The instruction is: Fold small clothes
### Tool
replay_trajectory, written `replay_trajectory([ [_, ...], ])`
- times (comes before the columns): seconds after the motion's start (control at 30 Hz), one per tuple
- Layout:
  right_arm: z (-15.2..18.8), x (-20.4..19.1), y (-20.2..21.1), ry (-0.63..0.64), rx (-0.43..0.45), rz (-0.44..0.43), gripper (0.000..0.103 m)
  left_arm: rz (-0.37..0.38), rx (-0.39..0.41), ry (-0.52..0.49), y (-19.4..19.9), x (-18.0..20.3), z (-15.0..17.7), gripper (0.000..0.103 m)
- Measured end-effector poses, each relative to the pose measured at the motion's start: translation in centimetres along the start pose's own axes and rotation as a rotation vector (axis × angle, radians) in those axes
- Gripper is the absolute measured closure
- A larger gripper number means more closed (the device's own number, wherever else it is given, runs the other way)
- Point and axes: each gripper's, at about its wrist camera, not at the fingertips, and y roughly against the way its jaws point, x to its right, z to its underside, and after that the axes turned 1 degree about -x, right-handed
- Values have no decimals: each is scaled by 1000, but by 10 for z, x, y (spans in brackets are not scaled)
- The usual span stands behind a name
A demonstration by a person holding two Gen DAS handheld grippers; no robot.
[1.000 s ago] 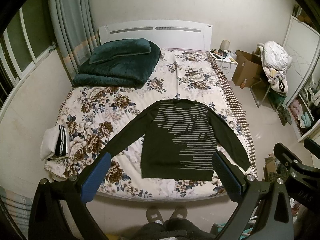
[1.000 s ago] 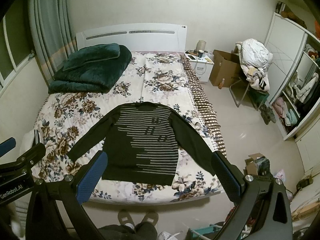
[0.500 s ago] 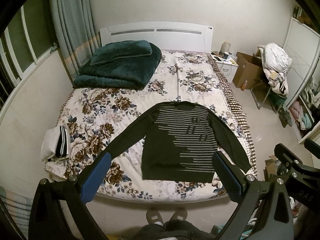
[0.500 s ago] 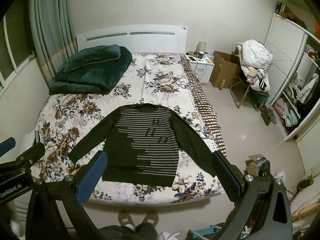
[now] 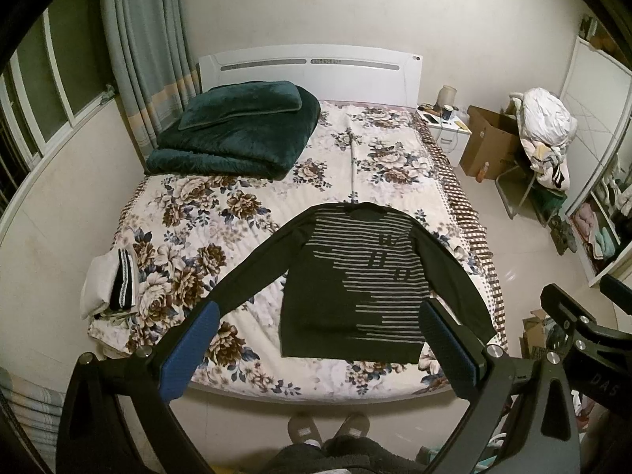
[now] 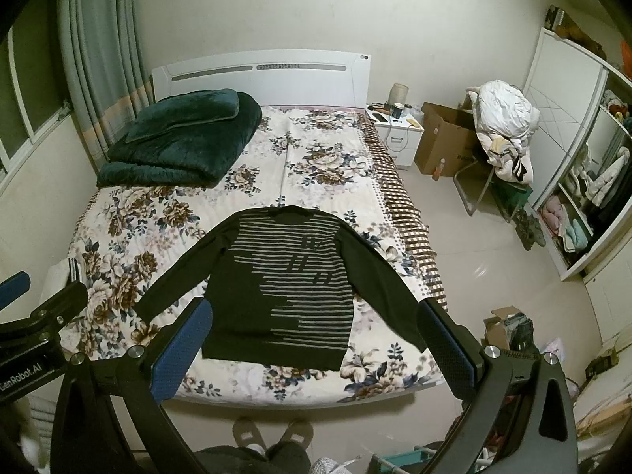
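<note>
A dark sweater (image 5: 351, 280) with pale horizontal stripes lies flat and face up on the near half of the bed (image 5: 252, 213), its hem toward the near edge, its collar toward the headboard and both sleeves angled out and down to either side. The left gripper (image 5: 318, 349) is held above the near edge of the bed with its blue-padded fingers (image 5: 189, 351) spread wide and nothing between them; the right gripper (image 6: 316, 349) is held the same way, jaws wide apart and empty, just to the right of the left one. Neither tool touches the sweater. On the far left of the bed a folded dark green blanket (image 5: 233, 138) sits with a matching pillow on top. At the near left corner lies a small stack of what looks like folded clothes (image 5: 110, 284), white and black, though it is too small to tell apart. The person's slippered feet (image 5: 328, 430) stand at the foot of the bed.
</note>
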Motion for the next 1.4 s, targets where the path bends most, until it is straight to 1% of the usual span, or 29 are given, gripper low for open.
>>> replay_trajectory([
  [0.17, 0, -2, 0, -5, -2, -4, 0, 0, -2, 0, 0, 0, 0, 0],
  [0.23, -11, -4, 7, -15, -7, -7, 0, -3, 6, 1, 0, -1, 4, 0],
  [0.3, -16, -4, 6, -37, -14, -13, 0, -17, 27, 0, -3, -2, 1, 0],
  [0.37, -20, 0, -2, -84, -26, -32, 0, -49, 65, -10, -14, -2, -5, 0],
  [0.4, -21, 6, -15, -120, -42, -40, 0, -65, 88, -18, -24, 0, -9, 0],
  [0.47, -20, 24, -42, -197, -81, -28, 0, -100, 108, -33, -50, 2, -13, 0],
  [0.5, -13, 36, -59, -220, -94, -16, 0, -107, 104, -39, -65, 2, -13, 0],
  [0.57, 1, 63, -103, -317, -134, 18, 0, -106, 96, -39, -98, -3, -10, 0],
  [0.67, 32, 109, -172, -452, -200, 88, 0, -121, 55, -40, -155, -1, -5, 0],
  [0.7, 43, 128, -198, -501, -235, 108, 0, -139, 24, -45, -180, 4, -5, 0],
  [0.73, 62, 152, -220, -546, -260, 124, 0, -148, 5, -46, -194, 7, -2, 0],
  [0.8, 84, 189, -265, -623, -306, 151, 0, -167, -42, -39, -237, 17, 2, 0],
  [0.83, 96, 206, -282, -649, -315, 164, 0, -178, -61, -38, -255, 21, 7, 0],
  [0.87, 108, 226, -308, -687, -331, 176, 1, -189, -80, -39, -273, 26, 10, 0],
  [0.9, 119, 244, -330, -715, -346, 185, 3, -209, -99, -44, -297, 34, 12, 0],
  [0.93, 134, 265, -362, -756, -377, 194, 4, -230, -116, -54, -315, 40, 21, 0],
  [1.0, 159, 304, -408, -814, -413, 202, 6, -267, -170, -75, -356, 53, 28, 0],
  [1.03, 174, 323, -435, -853, -438, 210, 7, -280, -183, -80, -369, 58, 31, 0],
  [1.07, 188, 344, -461, -894, -457, 210, 7, -295, -205, -87, -390, 64, 36, 0],
  [1.13, 212, 380, -502, -950, -475, 234, 7, -299, -250, -101, -429, 77, 45, 0],
  [1.23, 252, 430, -565, -1035, -492, 282, 7, -296, -296, -121, -488, 96, 60, 0],
  [1.3, 276, 454, -599, -1109, -498, 279, 7, -306, -314, -128, -524, 110, 69, 0],
  [1.37, 299, 475, -632, -1181, -497, 261, 7, -307, -319, -118, -552, 120, 73, 0],
  [1.4, 304, 476, -638, -1198, -502, 258, 7, -312, -324, -108, -569, 125, 77, 0],
])
